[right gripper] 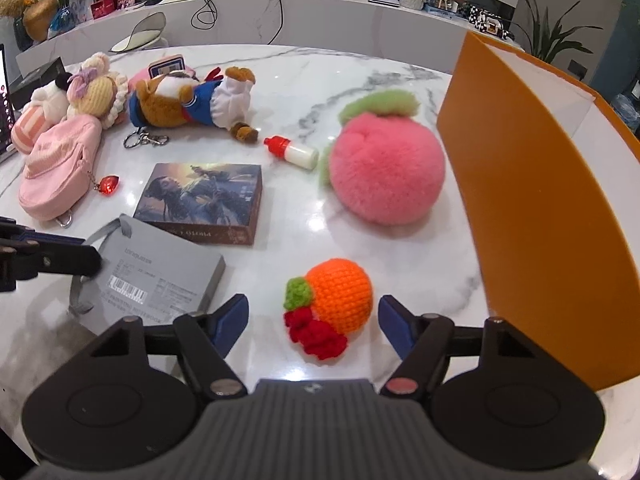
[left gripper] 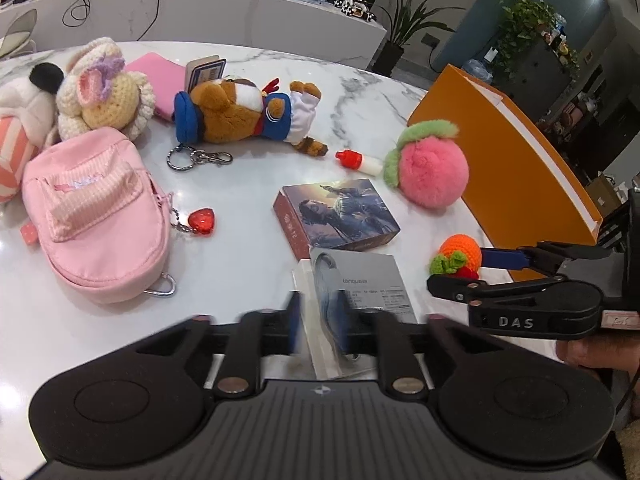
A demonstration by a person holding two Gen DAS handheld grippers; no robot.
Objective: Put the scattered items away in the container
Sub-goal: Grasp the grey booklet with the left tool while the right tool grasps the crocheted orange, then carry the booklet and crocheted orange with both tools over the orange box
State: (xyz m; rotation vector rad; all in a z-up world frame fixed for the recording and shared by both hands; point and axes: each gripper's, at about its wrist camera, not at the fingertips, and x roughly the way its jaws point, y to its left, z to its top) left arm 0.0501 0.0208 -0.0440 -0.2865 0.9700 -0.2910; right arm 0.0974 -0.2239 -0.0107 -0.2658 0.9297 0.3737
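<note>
Your right gripper point(right gripper: 312, 322) straddles the crocheted orange point(right gripper: 340, 300) on the marble table point(right gripper: 280, 80), jaws spread, pads clear of it. Your left gripper point(left gripper: 318, 314) has jaws parted around the grey box point(left gripper: 360, 284), not pressing. To the right stands the orange container point(right gripper: 540, 208), beside the pink plush peach point(right gripper: 386, 168).

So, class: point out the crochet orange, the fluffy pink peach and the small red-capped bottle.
crochet orange point(right gripper: 340, 290): right wrist view, orange body.
fluffy pink peach point(right gripper: 386, 170): right wrist view, pink fur.
red-capped bottle point(right gripper: 302, 156): right wrist view, white body.
</note>
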